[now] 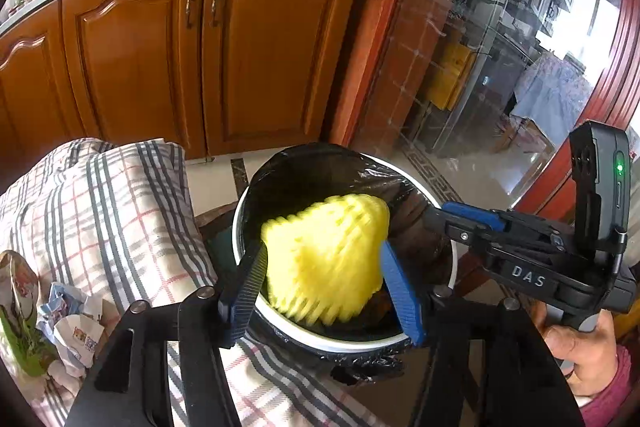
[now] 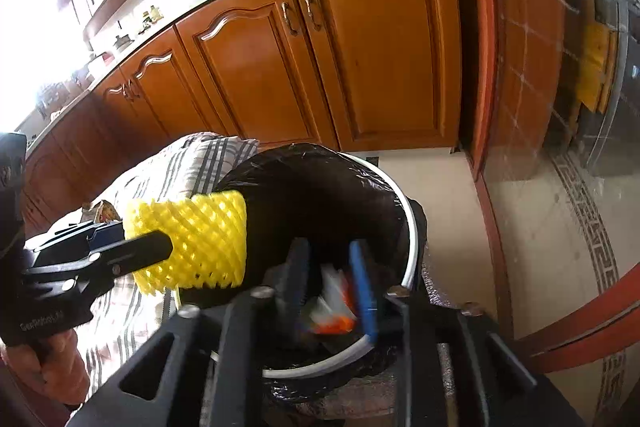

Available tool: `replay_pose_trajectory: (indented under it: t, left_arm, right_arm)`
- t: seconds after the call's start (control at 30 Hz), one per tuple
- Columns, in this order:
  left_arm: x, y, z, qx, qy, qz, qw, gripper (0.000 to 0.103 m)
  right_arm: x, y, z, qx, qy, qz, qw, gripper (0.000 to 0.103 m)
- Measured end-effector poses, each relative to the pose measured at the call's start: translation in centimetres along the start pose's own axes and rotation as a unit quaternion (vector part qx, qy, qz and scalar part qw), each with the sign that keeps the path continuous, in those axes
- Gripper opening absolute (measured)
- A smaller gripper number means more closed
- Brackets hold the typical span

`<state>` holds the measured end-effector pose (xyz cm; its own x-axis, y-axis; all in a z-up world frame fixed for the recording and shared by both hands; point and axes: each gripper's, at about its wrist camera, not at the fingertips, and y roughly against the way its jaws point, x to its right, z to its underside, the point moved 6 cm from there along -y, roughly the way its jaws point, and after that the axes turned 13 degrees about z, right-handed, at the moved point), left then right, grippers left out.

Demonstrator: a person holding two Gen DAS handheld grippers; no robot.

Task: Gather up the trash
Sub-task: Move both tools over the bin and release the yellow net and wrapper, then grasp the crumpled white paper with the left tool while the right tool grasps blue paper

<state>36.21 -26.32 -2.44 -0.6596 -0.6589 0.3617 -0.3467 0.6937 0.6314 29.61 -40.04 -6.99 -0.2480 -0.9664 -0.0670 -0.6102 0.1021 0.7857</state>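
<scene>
Left gripper (image 1: 324,291), jaws clamped on a yellow foam net (image 1: 326,259), held over the near rim of the white bin (image 1: 344,345) lined with a black bag (image 1: 316,167). Right gripper (image 2: 330,287), jaws narrow around a blurred white-and-orange wrapper (image 2: 334,311), inside the bin mouth at its right edge. Crumpled wrappers (image 1: 76,331) on the checked cloth (image 1: 120,207), left of the bin, near the table's front edge

Wrappers (image 1: 68,331) on plaid-clothed table (image 1: 120,211)
</scene>
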Motion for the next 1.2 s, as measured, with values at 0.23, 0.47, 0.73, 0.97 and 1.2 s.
replay_pose_trajectory:
  t: [0.23, 0.47, 0.73, 0.97, 1.2]
  left_arm:
    - [-0.7, 1.8, 2.0, 0.014, 0.025, 0.01, 0.9995, 0.062]
    - [-2.8, 5.2, 5.5, 0.032, 0.066, 0.007, 0.9973, 0.062]
    - [-5.3, 11.1, 10.0, 0.061, 0.102, -0.029, 0.9925, 0.062]
    - [-7.2, 16.4, 13.2, 0.093, 0.136, -0.061, 0.9844, 0.064]
    - [-8.6, 21.0, 15.7, 0.123, 0.162, -0.098, 0.9742, 0.069]
  right_arm:
    - [0.9, 1.1, 0.4, 0.012, -0.031, -0.007, 0.999, 0.035]
    - [-0.3, 3.1, 1.3, 0.035, -0.056, -0.034, 0.997, 0.044]
    - [-4.5, 4.2, 3.3, 0.038, -0.066, -0.072, 0.994, 0.059]
    - [-9.4, 4.2, 4.9, 0.024, -0.049, -0.11, 0.992, 0.079]
    - [-14.6, 4.3, 6.1, 0.011, -0.015, -0.144, 0.989, 0.087]
